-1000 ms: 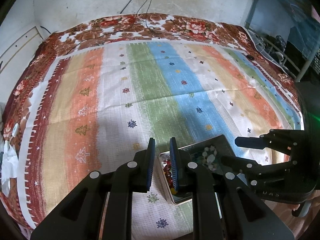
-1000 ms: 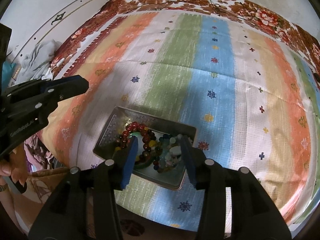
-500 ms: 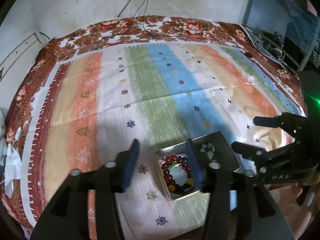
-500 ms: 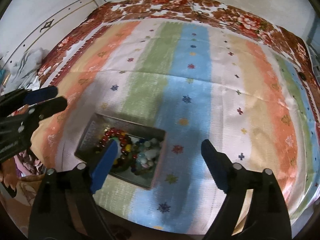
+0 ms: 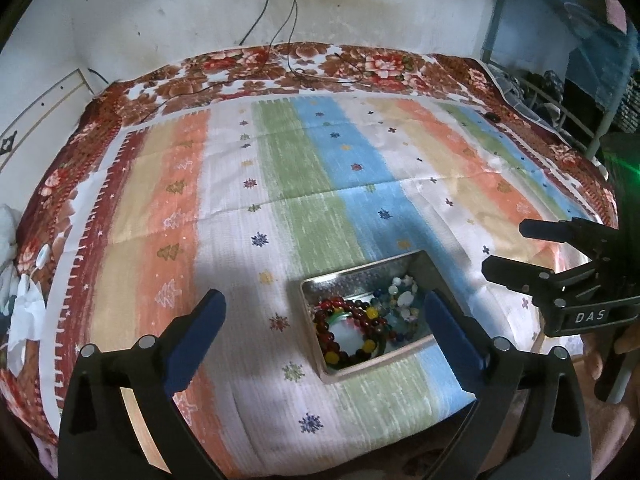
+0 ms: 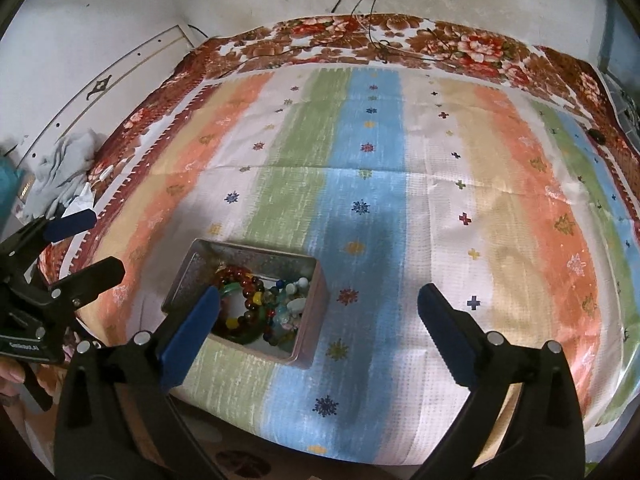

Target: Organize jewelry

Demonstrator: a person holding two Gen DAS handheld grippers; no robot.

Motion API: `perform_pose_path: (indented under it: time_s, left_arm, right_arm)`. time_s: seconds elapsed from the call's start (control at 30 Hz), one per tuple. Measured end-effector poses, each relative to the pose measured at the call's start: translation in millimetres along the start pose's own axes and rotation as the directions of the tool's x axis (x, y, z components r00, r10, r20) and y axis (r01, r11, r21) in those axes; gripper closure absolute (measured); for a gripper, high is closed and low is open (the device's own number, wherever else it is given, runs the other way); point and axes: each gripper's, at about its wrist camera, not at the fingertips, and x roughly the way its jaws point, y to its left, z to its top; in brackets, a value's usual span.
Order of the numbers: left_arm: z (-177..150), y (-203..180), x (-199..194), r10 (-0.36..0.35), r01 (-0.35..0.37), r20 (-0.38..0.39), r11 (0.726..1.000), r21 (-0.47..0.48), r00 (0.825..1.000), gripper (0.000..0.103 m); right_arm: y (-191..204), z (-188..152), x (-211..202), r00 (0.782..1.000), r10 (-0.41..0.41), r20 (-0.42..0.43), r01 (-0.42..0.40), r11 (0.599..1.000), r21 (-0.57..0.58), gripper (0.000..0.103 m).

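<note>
Left wrist view: the left gripper [image 5: 324, 316] hovers above the striped cloth [image 5: 304, 184], its 2 blue-padded fingers [image 5: 198, 334] spread wide and holding nothing. A metal tin [image 5: 340, 280] sits on the cloth near its front edge, between the finger tips in this view. Inside lie a red bead bracelet [image 5: 344, 322] with yellow beads and a green bangle, and a heap of loose pale and coloured beads [image 5: 400, 300] toward the tin's right end. The right gripper [image 5: 508, 252] shows at the right edge, apart from the tin.

Right wrist view: the right gripper [image 6: 320, 310] is likewise spread wide and empty. The tin [image 6: 312, 292] lies lower left, the left finger overlapping its near corner. A cable [image 6: 372, 12] trails from the wall onto the floral bedspread [image 6: 400, 36].
</note>
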Motion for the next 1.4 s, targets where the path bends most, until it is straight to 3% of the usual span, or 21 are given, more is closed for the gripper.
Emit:
perform_pose_path:
  time_s: [0.2,0.4,0.63,0.77,0.93,1.4]
  left_arm:
    - [-12,-8,-18,0.003,-0.003,0.055,1.0,0.002,0.998,0.006]
    - [-22,-16,-27,0.067,-0.07,0.091,0.997,0.028,0.994,0.006]
    - [-33,-27,-37,0.075,-0.082,0.129,0.995,0.051,0.989,0.006]
    - [-37,-32,-41,0.076,-0.086,0.151,0.995,0.059,0.986,0.006]
    - [-39,-36,-48,0.063,-0.075,0.195,0.996,0.055,0.979,0.006]
    - [-41,-38,-49,0.06,-0.074,0.213,0.995,0.06,0.975,0.006]
  right_arm:
    - [13,-14,-19,0.996,-0.038,0.079,0.044,0.997,-0.071,0.005]
    - [7,-29,-37,0.994,-0.012,0.106,0.017,0.999,-0.039,0.005]
    - [4,-48,-55,0.984,-0.029,0.177,0.04,0.998,-0.055,0.005]
    - [-7,-56,-62,0.98,0.0,0.2,0.004,1.0,-0.017,0.005]
    - [-9,-56,-62,0.979,0.003,0.202,0.0,1.0,-0.018,0.005]
    - [2,-57,-52,0.986,0.005,0.167,0.005,0.998,-0.055,0.005]
